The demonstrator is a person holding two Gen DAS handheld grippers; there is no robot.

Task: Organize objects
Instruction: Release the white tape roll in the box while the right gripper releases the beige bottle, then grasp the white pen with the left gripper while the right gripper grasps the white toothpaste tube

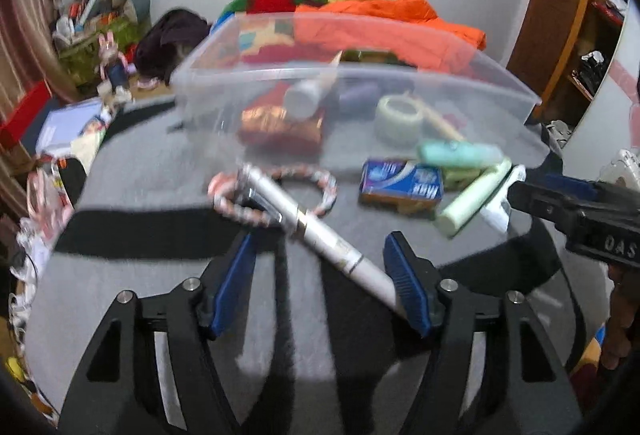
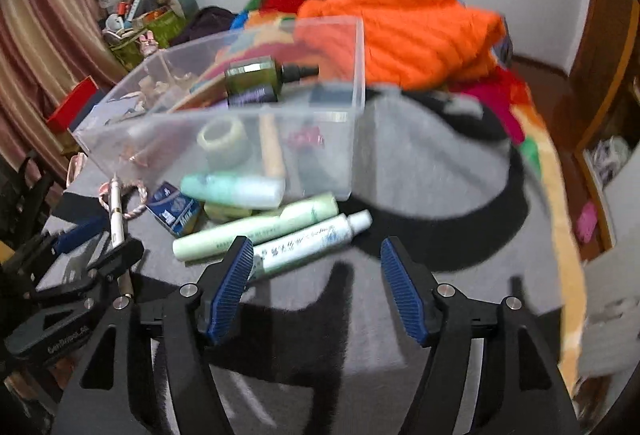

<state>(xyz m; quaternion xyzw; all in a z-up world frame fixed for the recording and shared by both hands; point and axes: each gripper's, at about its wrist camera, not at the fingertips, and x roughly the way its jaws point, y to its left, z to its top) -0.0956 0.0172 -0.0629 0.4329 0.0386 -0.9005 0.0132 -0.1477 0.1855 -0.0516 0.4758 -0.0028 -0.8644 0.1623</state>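
Roughly, the sorting looks partway done. The clear bin (image 1: 352, 75) sits toward the far edge of the grey blanket (image 1: 160, 171), which covers what seems to be a bed. Inside it already lie a tape roll (image 1: 400, 115), a dark green bottle (image 2: 252, 79), a white container (image 1: 304, 99) and a reddish packet (image 1: 280, 127), with other bits too blurred to name.

Still loose on the blanket, just in front of the bin's near wall, is a cluster: a mint bottle (image 2: 236, 191), a pale green tube (image 2: 256, 227), a white tube (image 2: 308, 239) and a blue box (image 2: 174, 213). To their left lies a pink-and-white cord loop (image 1: 276, 195), and a white pen (image 1: 316, 231) rests across it, slanting toward the near edge. So I judge six or so things remain to go in.

The left gripper (image 1: 322, 285) points steeply down at the blanket with its jaws about half apart. The pen's near end lies between them, close to or touching the right pad; neither pad squeezes it. The right gripper (image 2: 316, 285) is tilted down likewise, jaws also about half apart and holding nothing. The white tube's end lies just beyond its left pad. Both tools sit side by side near the blanket's near edge, each seemingly lined up on a separate item.
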